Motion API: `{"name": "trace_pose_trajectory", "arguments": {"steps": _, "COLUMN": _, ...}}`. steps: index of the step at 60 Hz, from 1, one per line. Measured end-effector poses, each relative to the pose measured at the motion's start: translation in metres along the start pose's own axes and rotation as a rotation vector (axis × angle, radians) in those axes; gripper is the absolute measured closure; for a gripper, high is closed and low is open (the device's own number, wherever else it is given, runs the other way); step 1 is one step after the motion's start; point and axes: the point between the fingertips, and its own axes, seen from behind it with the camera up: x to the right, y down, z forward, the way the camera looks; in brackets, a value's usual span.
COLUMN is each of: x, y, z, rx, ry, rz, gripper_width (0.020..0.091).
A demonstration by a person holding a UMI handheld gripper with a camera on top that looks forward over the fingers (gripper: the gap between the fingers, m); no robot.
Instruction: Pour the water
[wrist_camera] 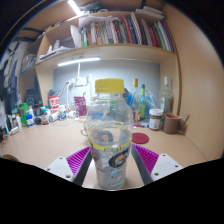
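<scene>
Gripper view: gripper [108,160] fingers pinch a clear water bottle [108,130] with yellow cap [109,86], purple pads [145,157] pressing both its sides. Bottle stands upright, raised over the beige desk [40,145]. Clutter lines the desk's far edge; bookshelf [120,35] above.

view: single, riding on tool [110,160] | faces: forward along fingers, level over table [40,145] | nearest: bottle [108,135] | far: bookshelf [110,35]
</scene>
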Motion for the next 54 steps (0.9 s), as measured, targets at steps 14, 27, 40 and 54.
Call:
{"name": "trace_pose_trajectory", "arguments": {"steps": 14, "x": 0.003, "y": -0.004, "z": 0.019, "rx": 0.005, "ry": 0.026, "rz": -0.024, "gripper_width": 0.0554}}
{"name": "trace_pose_trajectory", "arguments": {"steps": 27, "x": 0.043, "y": -0.015, "z": 0.011, "rx": -0.096, "ry": 0.108, "rz": 0.013, "gripper_width": 0.0605}}
{"name": "trace_pose_trajectory", "arguments": {"steps": 40, "x": 0.12, "y": -0.144, "z": 0.067, "rx": -0.091, "ry": 0.236, "rz": -0.626, "gripper_width": 0.0618}}
{"name": "trace_pose_trajectory", "arguments": {"steps": 54, "x": 0.094, "y": -0.221, "z": 0.177, "rx": -0.134, "ry": 0.234, "rz": -1.792, "gripper_width": 0.0622}}
